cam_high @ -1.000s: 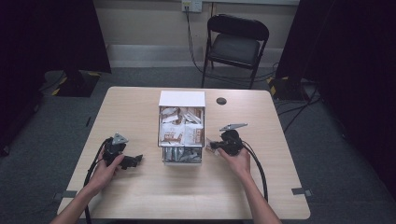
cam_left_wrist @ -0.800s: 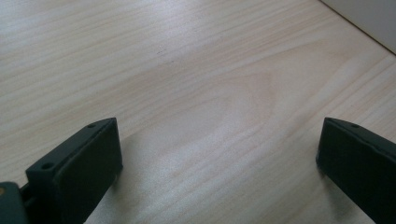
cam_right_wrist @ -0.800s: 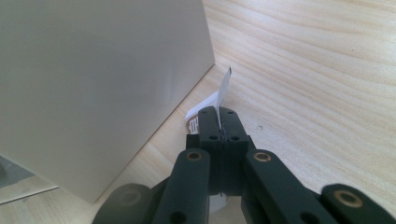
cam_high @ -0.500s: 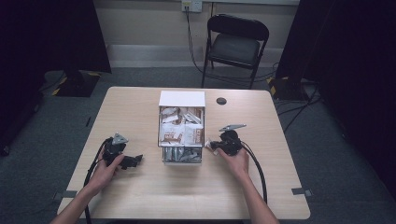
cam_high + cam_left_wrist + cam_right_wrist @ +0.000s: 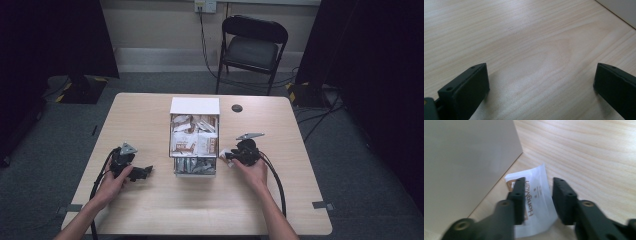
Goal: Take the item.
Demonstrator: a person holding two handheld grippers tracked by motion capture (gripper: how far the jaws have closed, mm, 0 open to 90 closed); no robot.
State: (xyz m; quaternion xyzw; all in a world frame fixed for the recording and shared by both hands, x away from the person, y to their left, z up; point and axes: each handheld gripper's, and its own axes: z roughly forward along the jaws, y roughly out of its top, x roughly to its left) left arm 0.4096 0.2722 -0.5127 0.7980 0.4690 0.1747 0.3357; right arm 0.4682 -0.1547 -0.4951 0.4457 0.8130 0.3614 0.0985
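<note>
While left tongs point(image 5: 541, 82) gape, packet point(image 5: 536, 200) lies between right tongs point(image 5: 537, 201).

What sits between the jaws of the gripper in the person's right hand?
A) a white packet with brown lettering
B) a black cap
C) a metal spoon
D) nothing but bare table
A: in the right gripper view, a white packet printed with brown lettering lies between the right gripper jaws, beside the box wall on the table.

Light wooden table point(image 5: 150, 115) on grey carpet floor point(image 5: 350, 165). Black folding chair point(image 5: 253, 50) behind table, near pale wall point(image 5: 160, 22). Wall outlet point(image 5: 205, 5) above, cable hanging. Dark curtains point(image 5: 50, 37) both sides.
</note>
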